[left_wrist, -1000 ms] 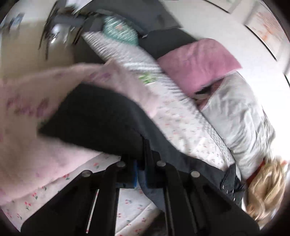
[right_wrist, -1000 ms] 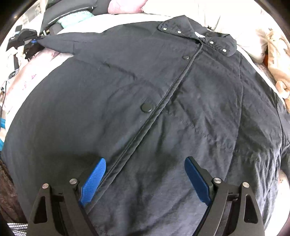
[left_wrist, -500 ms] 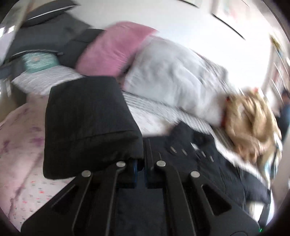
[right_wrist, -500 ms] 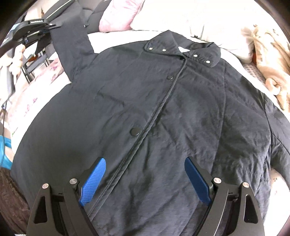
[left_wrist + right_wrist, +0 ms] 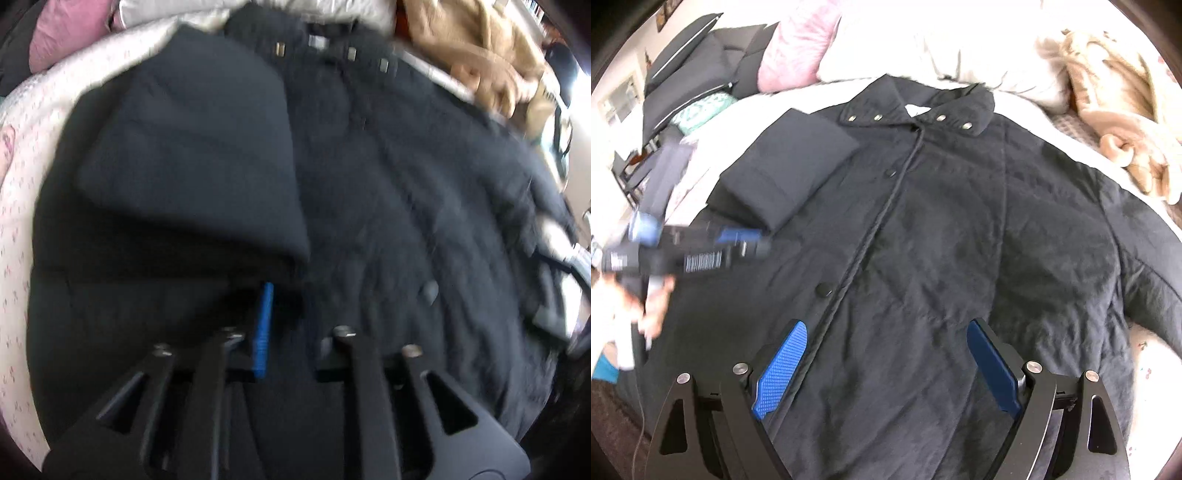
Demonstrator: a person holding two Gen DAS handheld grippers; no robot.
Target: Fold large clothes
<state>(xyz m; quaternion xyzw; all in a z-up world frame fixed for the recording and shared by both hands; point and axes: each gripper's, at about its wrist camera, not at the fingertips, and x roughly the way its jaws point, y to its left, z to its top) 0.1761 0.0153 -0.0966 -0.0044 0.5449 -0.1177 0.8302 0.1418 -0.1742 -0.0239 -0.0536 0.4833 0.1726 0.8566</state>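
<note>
The black coat [image 5: 923,236] is lying buttoned on the bed with one sleeve [image 5: 786,166] folded in, the left gripper [image 5: 286,325] opening, seemingly releasing its cuff, the right gripper [image 5: 886,365] hovering wide and empty, the other sleeve and body awaiting folding.

Daylit and bright overall. Left wrist view smeared throughout by motion blur, the black coat [image 5: 369,184] soft and nearly without detail, white glare at the upper right edge. Right wrist view sharp at centre, with the pale bedding [image 5: 923,40] washed out to white along the top, and the left gripper [image 5: 746,240] blurred at the left side. Round fisheye bending, dark corners in both
</note>
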